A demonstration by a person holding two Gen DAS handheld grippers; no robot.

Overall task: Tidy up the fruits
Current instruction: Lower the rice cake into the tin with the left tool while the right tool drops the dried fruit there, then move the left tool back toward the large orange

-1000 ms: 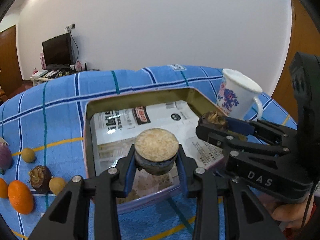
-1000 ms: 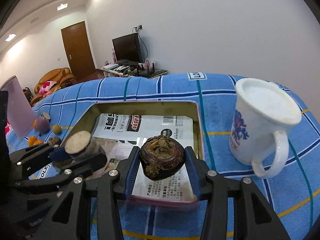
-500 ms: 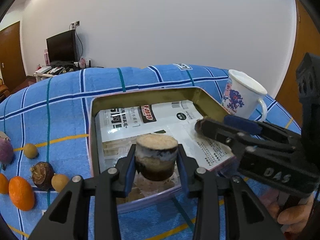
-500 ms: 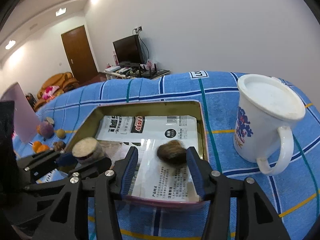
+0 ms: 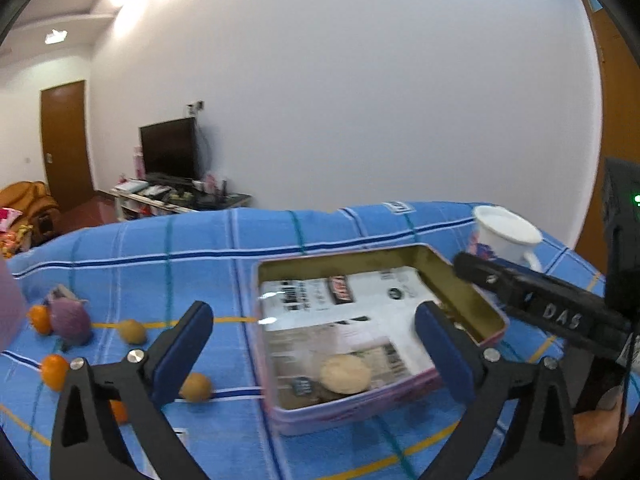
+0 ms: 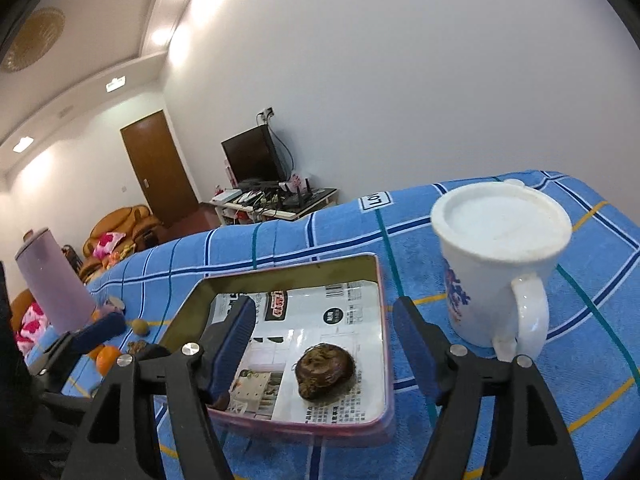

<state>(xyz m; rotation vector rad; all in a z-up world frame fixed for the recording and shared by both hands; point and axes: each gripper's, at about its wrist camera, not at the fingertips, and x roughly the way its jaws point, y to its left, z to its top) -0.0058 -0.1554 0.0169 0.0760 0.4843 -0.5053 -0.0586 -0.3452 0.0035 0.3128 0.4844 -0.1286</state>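
— Fruit count?

— Two pieces in the tin (image 5: 460, 280): a pale-topped chunk (image 5: 345, 374) below my left gripper (image 5: 316, 344), a brown one (image 6: 325, 370) below my right gripper (image 6: 324, 340). Both jaws opening, gripping nothing. Left of my tool: three oranges (image 5: 54, 370), two tan fruits (image 5: 195, 387), one purple (image 5: 70, 320).

— Surroundings?

— One mug (image 6: 496, 264) to my right, blue checked cloth (image 5: 200, 256), white walls, television (image 5: 170, 148).
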